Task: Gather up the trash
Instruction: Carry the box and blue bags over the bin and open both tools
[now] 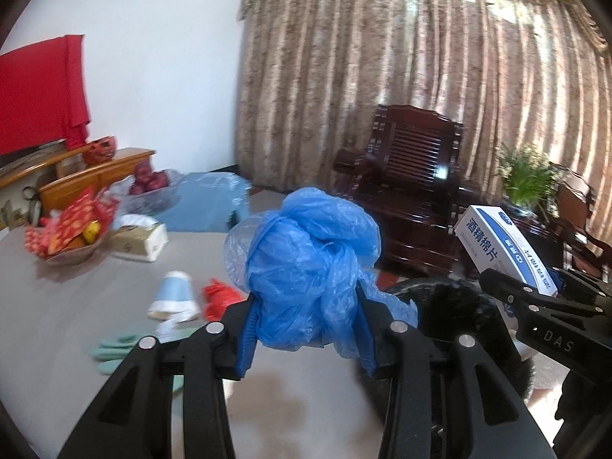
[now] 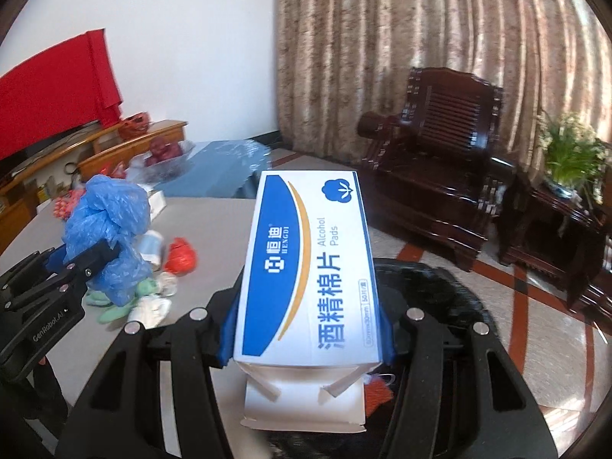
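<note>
Beside the table [image 1: 57, 306], at its 3 o'clock edge, sits the black bin [image 2: 432, 287], ready for trash. The right gripper [image 2: 306, 329] squeezes the alcohol pad box [image 2: 310, 264] above it, I think to drop it in. At 9 o'clock, the left gripper [image 1: 306, 325] pinches the blue plastic bag [image 1: 310, 252]. The red wrapper [image 1: 220, 298] waits on the table.

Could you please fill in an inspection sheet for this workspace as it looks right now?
Surface: grey table, partly bare.
Job's things: blue bag; box; bin lined in black, beside the table.
Clutter: red wad, cup, green gloves, tissue box, fruit bowls.
Grippers: left gripper shut on blue bag; right gripper shut on box.
Cables: nothing seen.
Surroundings: curtains, armchair, plant.
</note>
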